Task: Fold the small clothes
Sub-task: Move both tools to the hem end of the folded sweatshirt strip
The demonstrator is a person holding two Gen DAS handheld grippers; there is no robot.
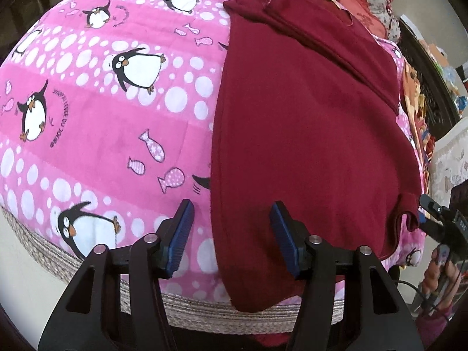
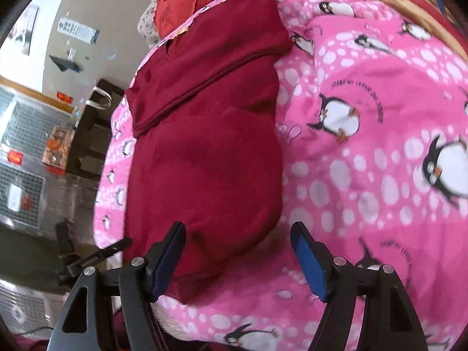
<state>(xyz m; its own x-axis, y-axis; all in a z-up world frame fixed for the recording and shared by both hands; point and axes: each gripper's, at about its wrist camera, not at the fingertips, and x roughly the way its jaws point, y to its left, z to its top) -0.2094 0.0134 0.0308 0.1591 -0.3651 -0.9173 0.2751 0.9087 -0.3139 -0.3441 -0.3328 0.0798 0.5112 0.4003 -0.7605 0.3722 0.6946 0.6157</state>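
Note:
A dark red garment (image 1: 307, 122) lies lengthwise on a pink penguin-print bedspread (image 1: 102, 117), with a sleeve folded across its far part. My left gripper (image 1: 232, 219) is open and empty above the garment's near left edge. In the right wrist view the same garment (image 2: 204, 146) lies left of centre. My right gripper (image 2: 238, 244) is open and empty over the garment's near right corner. The other gripper shows at the right edge of the left wrist view (image 1: 438, 222), close to the garment's near right corner.
The bedspread (image 2: 365, 146) covers a bed with a woven mat edge (image 1: 204, 304). A red heart cushion (image 2: 175, 8) and floral pillows lie beyond the garment. A patterned blanket (image 1: 415, 102) lies to the right. A dark cabinet (image 2: 93, 128) stands left of the bed.

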